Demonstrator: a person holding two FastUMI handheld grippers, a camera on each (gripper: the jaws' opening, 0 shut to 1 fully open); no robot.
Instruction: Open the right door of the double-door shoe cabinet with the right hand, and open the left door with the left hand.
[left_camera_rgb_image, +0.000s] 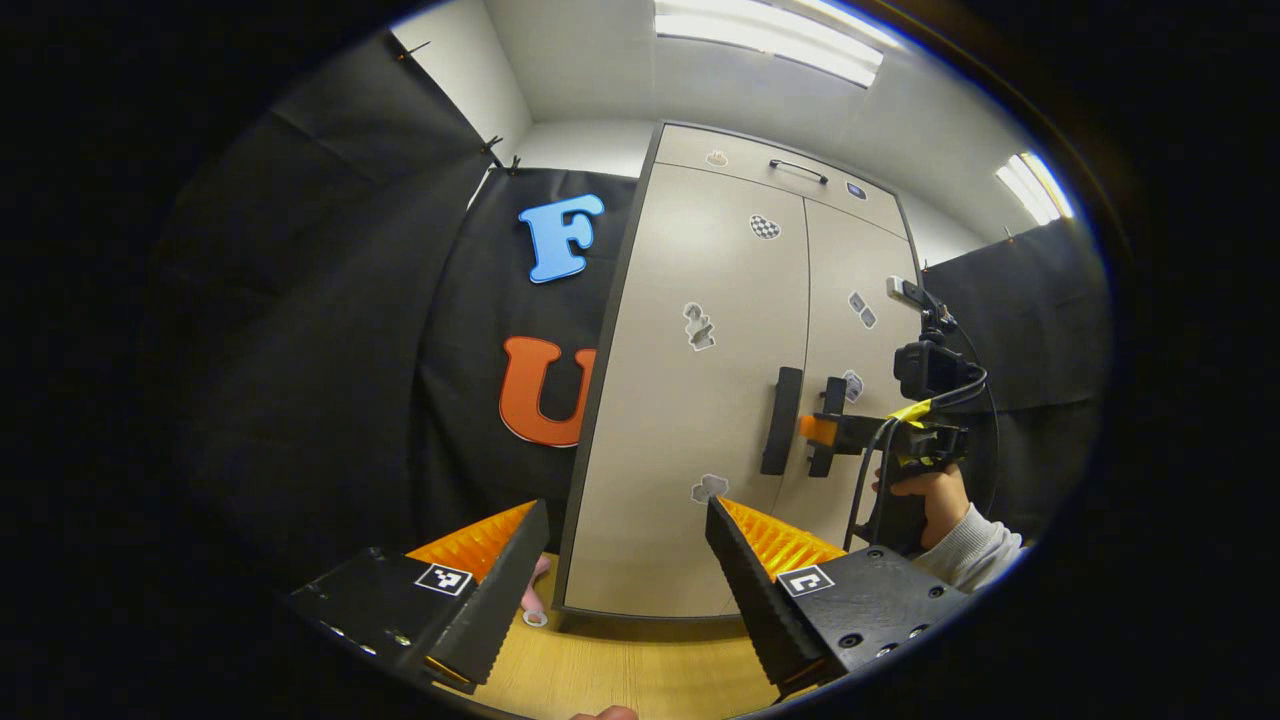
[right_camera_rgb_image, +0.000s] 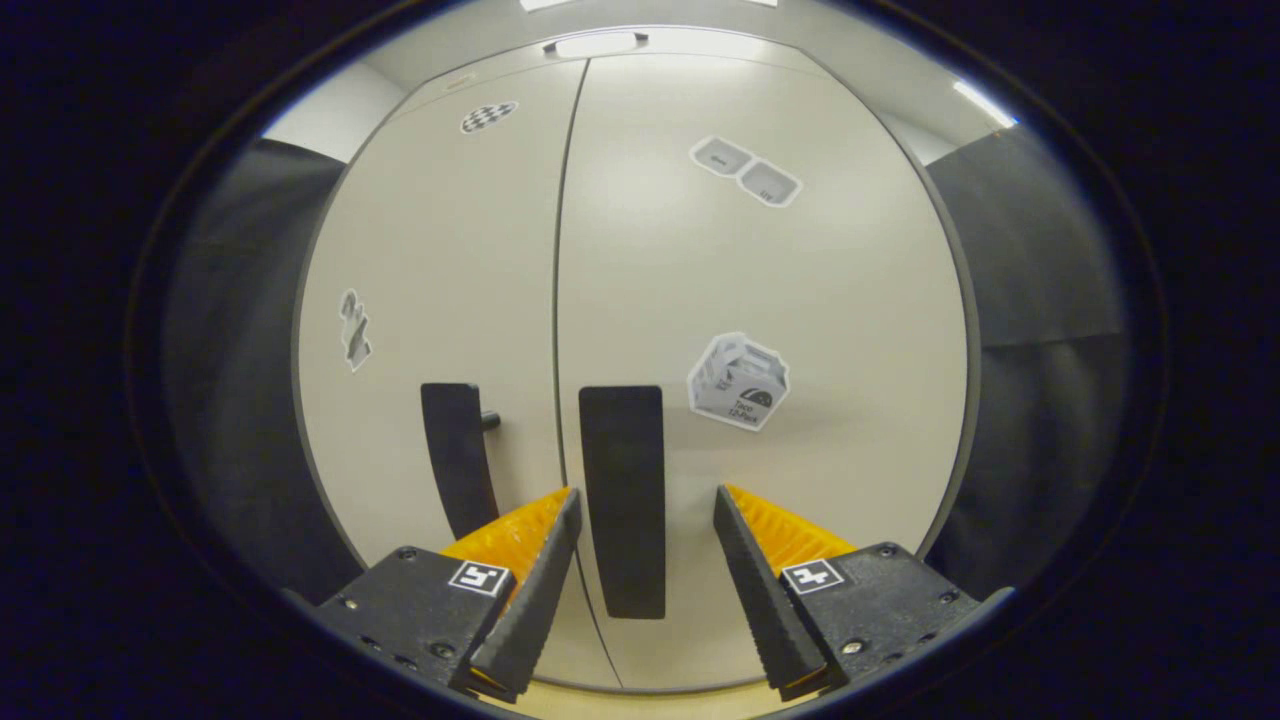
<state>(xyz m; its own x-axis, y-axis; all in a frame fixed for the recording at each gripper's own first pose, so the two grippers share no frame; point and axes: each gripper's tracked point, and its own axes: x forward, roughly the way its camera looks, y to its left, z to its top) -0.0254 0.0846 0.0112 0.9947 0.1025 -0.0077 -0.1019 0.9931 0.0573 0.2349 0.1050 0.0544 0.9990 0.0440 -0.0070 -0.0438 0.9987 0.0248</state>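
Observation:
A beige shoe cabinet stands ahead with both doors closed. In the left gripper view, my left gripper is open, well short of the cabinet and low in front of the left door. That door's black handle is up and to the right of it. A hand holds my right gripper at the right door's handle. In the right gripper view, my right gripper is open, with the right door's handle standing between its fingers, neither pressing. The left door's handle is just beside.
A drawer with a slim handle tops the cabinet. Stickers dot both doors. Black cloth walls flank the cabinet. A wooden surface lies below its base, with a small pink object at the cabinet's left corner.

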